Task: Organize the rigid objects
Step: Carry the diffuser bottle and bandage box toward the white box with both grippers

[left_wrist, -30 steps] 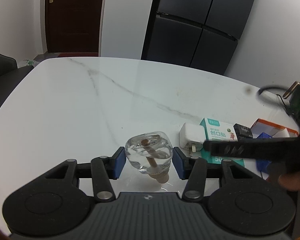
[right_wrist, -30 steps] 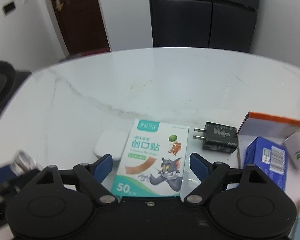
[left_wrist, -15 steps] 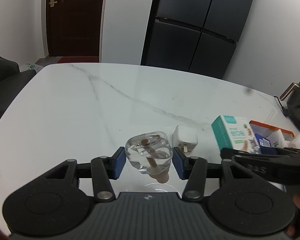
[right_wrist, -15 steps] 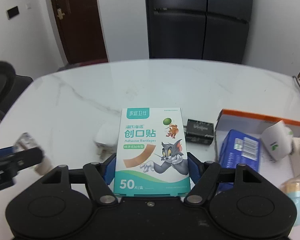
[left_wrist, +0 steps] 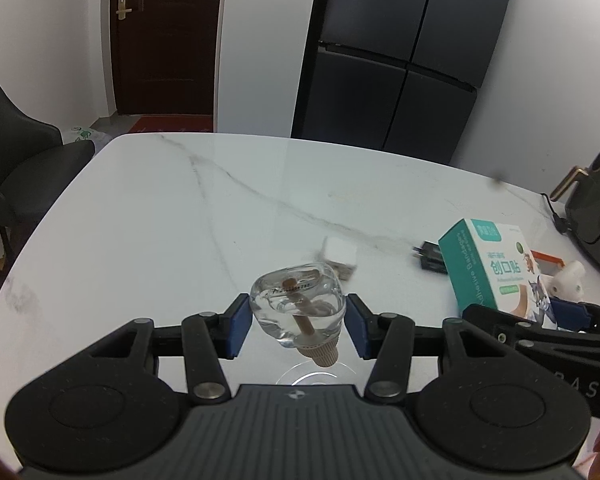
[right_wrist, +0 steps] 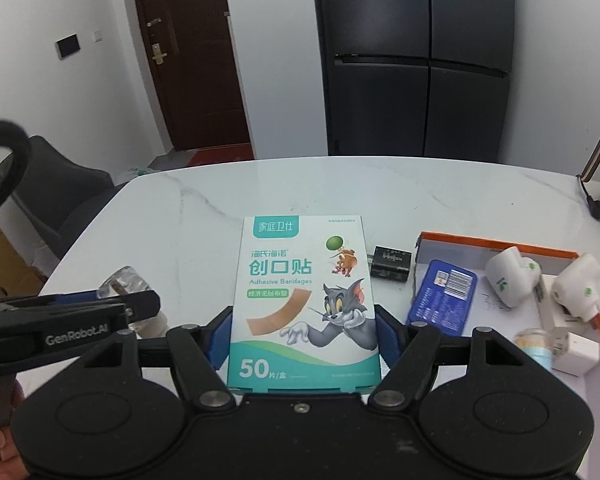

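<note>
1. As seen from the left wrist camera, the left gripper (left_wrist: 298, 326) is closed on a clear glass bottle (left_wrist: 298, 306), its blue pads (left_wrist: 236, 330) pressing both sides and the beige cap pointing down above the white marble table (left_wrist: 160, 216). Only this view shows the white charger (left_wrist: 340, 252) lying on the marble beyond the bottle, with the black charger (left_wrist: 430, 256) further right. At the right edge the right gripper (left_wrist: 540, 320) carries the bandage box (left_wrist: 494, 270) seen at an angle, its teal side panel showing. A grey chair (left_wrist: 16, 148) stands at the left.

2. Viewed from the right wrist camera, the right gripper (right_wrist: 302, 338) is clamped on the bandage box (right_wrist: 302, 304), held upright with its printed front facing the lens, clear of the table (right_wrist: 180, 216). Only this view shows the orange-rimmed tray (right_wrist: 500, 244) at the right, holding a blue tin (right_wrist: 442, 298), two white plug-in devices (right_wrist: 510, 280) and other small items. The black charger (right_wrist: 392, 262) lies just beside the tray's left wall. At the left, the left gripper (right_wrist: 128, 304) appears side-on with the glass bottle (right_wrist: 122, 280) between its fingers.
</note>
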{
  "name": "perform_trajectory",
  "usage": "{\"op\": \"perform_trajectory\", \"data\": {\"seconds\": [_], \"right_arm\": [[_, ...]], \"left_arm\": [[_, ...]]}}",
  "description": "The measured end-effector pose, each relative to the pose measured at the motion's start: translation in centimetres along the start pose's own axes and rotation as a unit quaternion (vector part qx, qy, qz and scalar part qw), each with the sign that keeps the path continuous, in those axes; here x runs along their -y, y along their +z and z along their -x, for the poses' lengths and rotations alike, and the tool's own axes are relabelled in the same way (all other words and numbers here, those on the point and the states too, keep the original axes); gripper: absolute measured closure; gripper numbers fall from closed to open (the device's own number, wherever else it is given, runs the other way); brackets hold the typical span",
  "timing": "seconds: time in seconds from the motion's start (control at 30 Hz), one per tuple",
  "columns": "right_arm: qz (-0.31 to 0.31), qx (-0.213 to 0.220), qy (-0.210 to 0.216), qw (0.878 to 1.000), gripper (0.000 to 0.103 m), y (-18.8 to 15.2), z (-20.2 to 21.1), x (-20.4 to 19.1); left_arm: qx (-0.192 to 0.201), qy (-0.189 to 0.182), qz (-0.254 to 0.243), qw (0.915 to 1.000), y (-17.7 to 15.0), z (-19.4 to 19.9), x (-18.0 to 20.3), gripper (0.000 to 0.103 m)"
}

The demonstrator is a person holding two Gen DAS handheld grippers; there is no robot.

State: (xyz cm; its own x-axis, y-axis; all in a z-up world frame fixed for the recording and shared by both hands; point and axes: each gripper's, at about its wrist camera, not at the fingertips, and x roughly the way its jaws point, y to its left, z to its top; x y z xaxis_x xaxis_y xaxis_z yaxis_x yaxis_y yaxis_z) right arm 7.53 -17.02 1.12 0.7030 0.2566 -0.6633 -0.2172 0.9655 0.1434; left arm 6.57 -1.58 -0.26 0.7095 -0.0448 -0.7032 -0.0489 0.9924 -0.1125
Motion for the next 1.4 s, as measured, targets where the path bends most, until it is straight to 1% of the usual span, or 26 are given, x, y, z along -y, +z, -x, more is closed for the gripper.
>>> {"op": "perform_trajectory", "data": {"seconds": [0.13,0.3,0.6,0.97,1.4], "right_arm": [[0.003,0.004,0.004,1.000,0.020,-0.8,2.2,0.3],[0.002,0.009,0.005,1.000,0.020,-1.9,4.5,1.7],[-0.005,0.024,-0.001,1.000,0.020,-2.9,7.4,3.6],[-0.014,0.027,-0.005,1.000,0.020,-3.8,8.6,4.9],[-0.022,0.035,-0.014,0.999,0.020,-3.9,9.6,5.8]], "left_arm": [[0.002,-0.001,0.004,1.0000,-0.5,1.3,1.0,0.052],[0.007,-0.004,0.002,1.0000,-0.9,2.5,2.2,0.052],[0.009,-0.010,-0.003,0.9999,-1.7,3.5,4.5,0.052],[0.007,-0.018,-0.016,0.9997,-2.8,4.2,6.5,0.052],[0.008,-0.028,-0.028,0.9992,-2.8,4.4,8.0,0.052]]}}
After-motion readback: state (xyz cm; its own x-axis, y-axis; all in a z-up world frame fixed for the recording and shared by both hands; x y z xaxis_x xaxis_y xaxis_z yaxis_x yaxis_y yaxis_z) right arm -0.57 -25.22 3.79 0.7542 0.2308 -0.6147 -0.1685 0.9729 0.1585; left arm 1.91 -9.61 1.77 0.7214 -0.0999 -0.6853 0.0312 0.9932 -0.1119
